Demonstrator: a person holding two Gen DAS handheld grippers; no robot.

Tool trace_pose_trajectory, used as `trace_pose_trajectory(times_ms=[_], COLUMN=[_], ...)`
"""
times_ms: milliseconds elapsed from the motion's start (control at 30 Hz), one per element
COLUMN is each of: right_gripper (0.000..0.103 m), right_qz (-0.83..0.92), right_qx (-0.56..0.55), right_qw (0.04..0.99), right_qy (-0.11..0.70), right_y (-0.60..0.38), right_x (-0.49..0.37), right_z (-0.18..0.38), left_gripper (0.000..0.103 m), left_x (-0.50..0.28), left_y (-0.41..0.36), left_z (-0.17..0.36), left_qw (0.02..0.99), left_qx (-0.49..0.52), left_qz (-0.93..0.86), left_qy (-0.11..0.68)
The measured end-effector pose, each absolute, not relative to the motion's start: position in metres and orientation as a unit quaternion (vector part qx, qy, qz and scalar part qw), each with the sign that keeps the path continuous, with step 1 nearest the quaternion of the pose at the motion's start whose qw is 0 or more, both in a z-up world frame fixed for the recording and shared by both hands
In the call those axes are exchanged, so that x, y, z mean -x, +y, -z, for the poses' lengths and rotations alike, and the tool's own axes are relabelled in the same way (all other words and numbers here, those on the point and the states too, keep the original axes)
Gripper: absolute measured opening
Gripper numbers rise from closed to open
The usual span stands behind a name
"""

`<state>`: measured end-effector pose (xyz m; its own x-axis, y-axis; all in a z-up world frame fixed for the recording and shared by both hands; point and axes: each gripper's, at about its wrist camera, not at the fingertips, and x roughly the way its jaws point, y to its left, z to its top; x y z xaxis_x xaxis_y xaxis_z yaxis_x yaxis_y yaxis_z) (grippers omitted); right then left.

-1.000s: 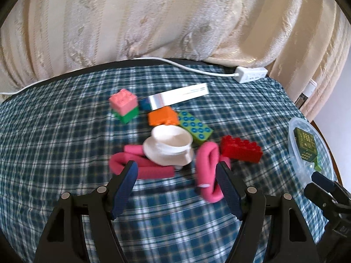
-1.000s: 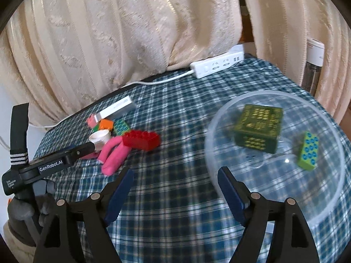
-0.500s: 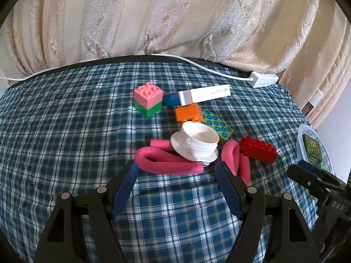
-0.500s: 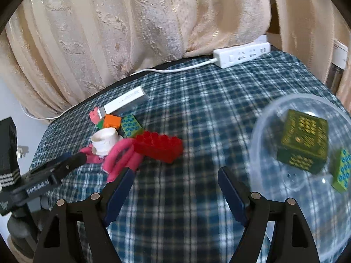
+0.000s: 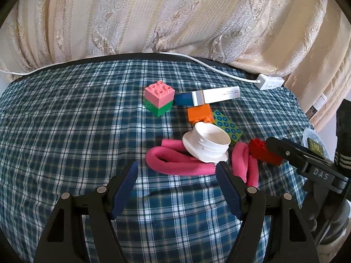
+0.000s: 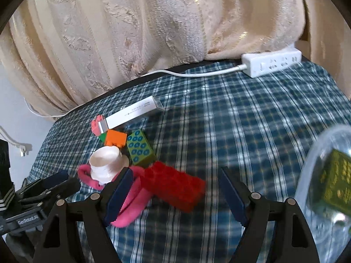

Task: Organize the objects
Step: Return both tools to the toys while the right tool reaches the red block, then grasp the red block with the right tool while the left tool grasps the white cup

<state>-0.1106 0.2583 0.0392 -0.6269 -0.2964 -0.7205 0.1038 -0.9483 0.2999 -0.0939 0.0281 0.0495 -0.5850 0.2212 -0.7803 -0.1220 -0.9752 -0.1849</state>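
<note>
Nearest to us, the right gripper had its fingers wide apart and empty, with the red brick lying between them on the counter. The left gripper also had its fingers apart and held nothing, just in front of the pink foam tube.

The tube touched the brick, so we judged that closing on the brick could catch the foam too and drag it along. The white cup rested tilted on the tube and could tip over if the tube moved.

The clear bowl, at the right, held a dark green block. Farther back lay a green brick, an orange brick, a pink-green block and a long box.
</note>
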Motion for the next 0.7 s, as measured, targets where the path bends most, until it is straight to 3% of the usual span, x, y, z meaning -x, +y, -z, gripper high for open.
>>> trace_pose_trajectory(times_ms=[533, 700], right_gripper=[0.083, 0.083], right_qz=[0.863, 0.866], right_qx=[-0.446, -0.445], right_qw=[0.204, 0.193], right_qy=[-0.117, -0.118], right_y=[0.245, 0.246], right_x=[0.094, 0.093], right_z=[-0.025, -0.026], left_gripper=[0.075, 0.075], left_x=[0.103, 0.105], left_y=[0.021, 0.023], left_z=[-0.038, -0.035], left_qw=[0.088, 0.09], left_qx=[0.461, 0.464], left_qz=[-0.881, -0.88], left_qy=[-0.059, -0.057])
